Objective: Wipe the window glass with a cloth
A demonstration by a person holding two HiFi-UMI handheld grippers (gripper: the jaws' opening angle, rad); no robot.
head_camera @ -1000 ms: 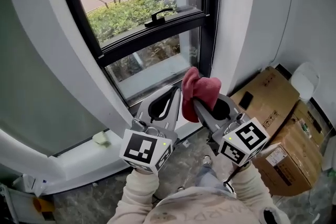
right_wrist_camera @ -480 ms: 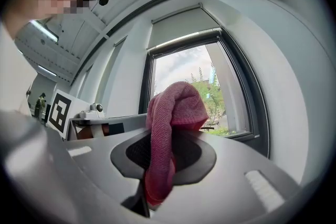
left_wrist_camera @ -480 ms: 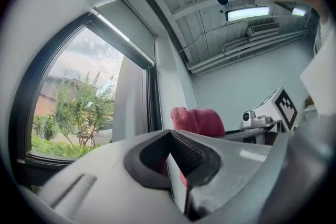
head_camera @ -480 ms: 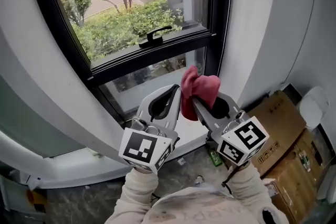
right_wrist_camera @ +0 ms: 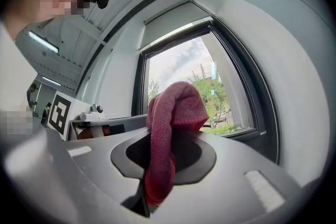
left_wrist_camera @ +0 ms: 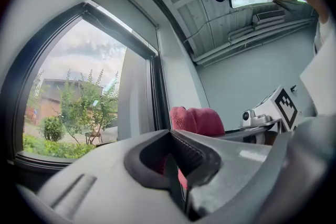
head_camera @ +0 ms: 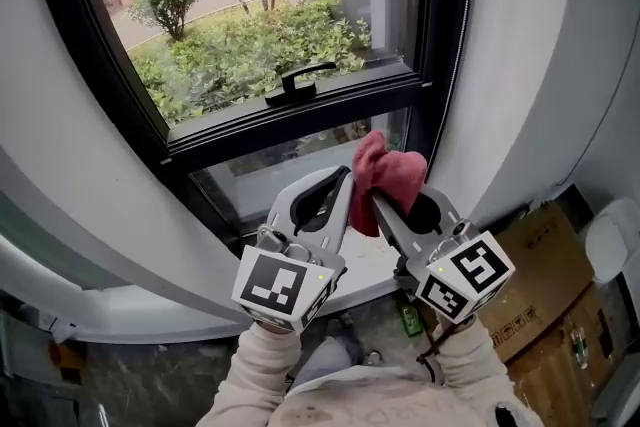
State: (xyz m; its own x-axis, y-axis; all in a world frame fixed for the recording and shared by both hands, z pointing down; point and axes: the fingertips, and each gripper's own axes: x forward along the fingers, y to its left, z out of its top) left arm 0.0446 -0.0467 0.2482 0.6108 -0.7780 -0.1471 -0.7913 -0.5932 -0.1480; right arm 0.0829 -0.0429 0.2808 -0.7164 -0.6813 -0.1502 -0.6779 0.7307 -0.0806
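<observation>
A red cloth (head_camera: 386, 174) hangs bunched from my right gripper (head_camera: 377, 201), which is shut on it just below the window's lower pane (head_camera: 285, 171). In the right gripper view the cloth (right_wrist_camera: 173, 107) drapes over the right gripper (right_wrist_camera: 157, 140), with the window glass (right_wrist_camera: 189, 86) behind. My left gripper (head_camera: 345, 178) sits close beside it on the left, shut with nothing held. From the left gripper (left_wrist_camera: 171, 134) the cloth (left_wrist_camera: 197, 119) shows just beyond the jaws. The upper pane (head_camera: 250, 15) shows shrubs outside.
A black window handle (head_camera: 298, 81) sticks out of the black crossbar above the grippers. A white sill (head_camera: 365, 265) runs under the lower pane. White walls curve in at both sides. Cardboard boxes (head_camera: 535, 260) stand on the floor at the right, and a small green item (head_camera: 410, 318) lies by them.
The window now fills more of the head view and the boxes have slid toward the lower right. Both grippers keep their places side by side, the cloth still held in the right one.
</observation>
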